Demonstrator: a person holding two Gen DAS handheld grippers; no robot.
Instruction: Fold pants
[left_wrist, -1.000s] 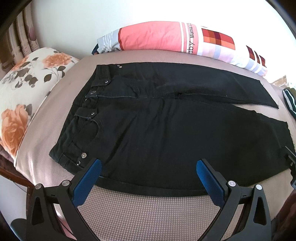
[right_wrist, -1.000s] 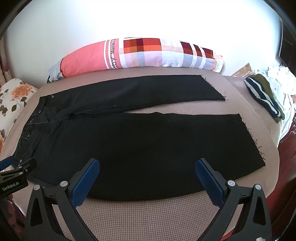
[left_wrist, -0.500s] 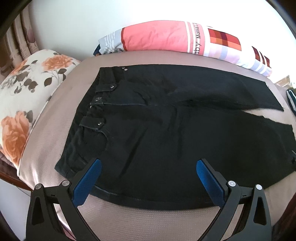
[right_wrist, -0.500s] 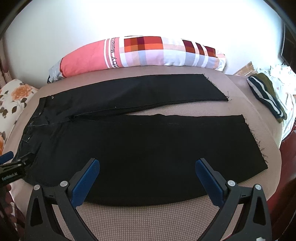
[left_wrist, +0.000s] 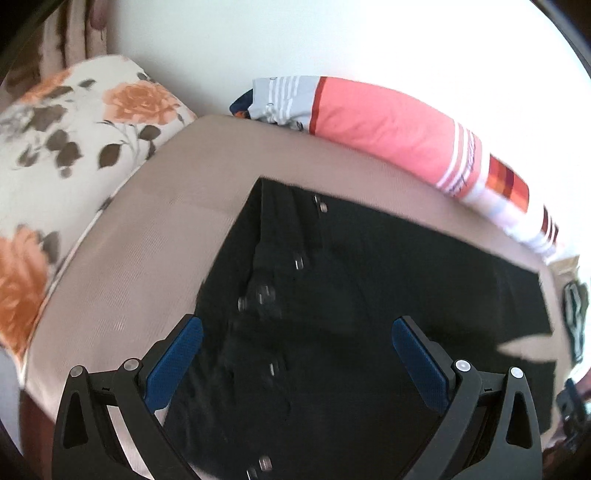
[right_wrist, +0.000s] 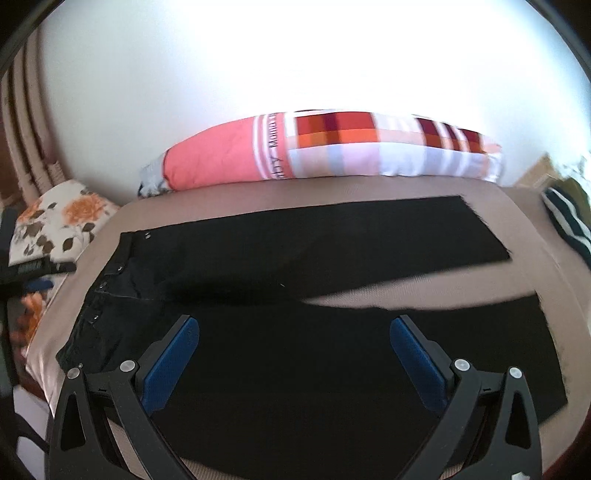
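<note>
Both grippers have dropped closer over the black pants (right_wrist: 295, 369), jaws spread wide; grabbing one layer only would drag the waistband (left_wrist: 258, 295) crooked

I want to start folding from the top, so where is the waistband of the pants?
In the right wrist view the waistband is at the left end of the black pants, nearest the floral pillow, far-left of the open right gripper.
</note>
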